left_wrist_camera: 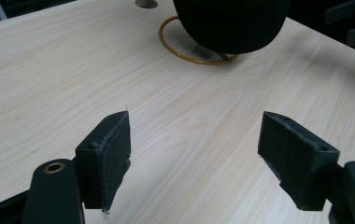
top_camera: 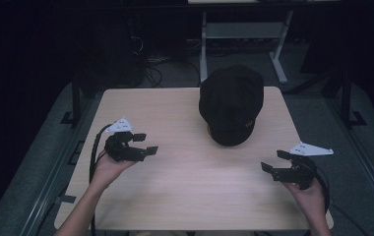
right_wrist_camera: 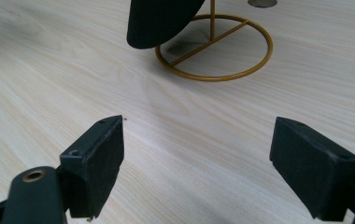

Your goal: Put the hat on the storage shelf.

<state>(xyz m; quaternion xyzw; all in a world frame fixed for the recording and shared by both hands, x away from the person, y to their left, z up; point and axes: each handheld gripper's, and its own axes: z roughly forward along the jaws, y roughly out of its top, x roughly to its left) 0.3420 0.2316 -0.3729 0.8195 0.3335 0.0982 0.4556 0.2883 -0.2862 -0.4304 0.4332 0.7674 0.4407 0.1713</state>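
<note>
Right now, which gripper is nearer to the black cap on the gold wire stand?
Neither is clearly nearer. The left gripper is open, left of the black cap and nearer the person. The right gripper is open, right of it and lower in the high view.

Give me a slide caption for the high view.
Black cap on a stand on a wooden table, with the open left gripper and right gripper held apart.

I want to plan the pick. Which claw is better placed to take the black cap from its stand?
Probably the right claw: open, aimed at the black cap, with the brim and the gold stand plainly ahead. The left claw, also open, looks no nearer.
</note>
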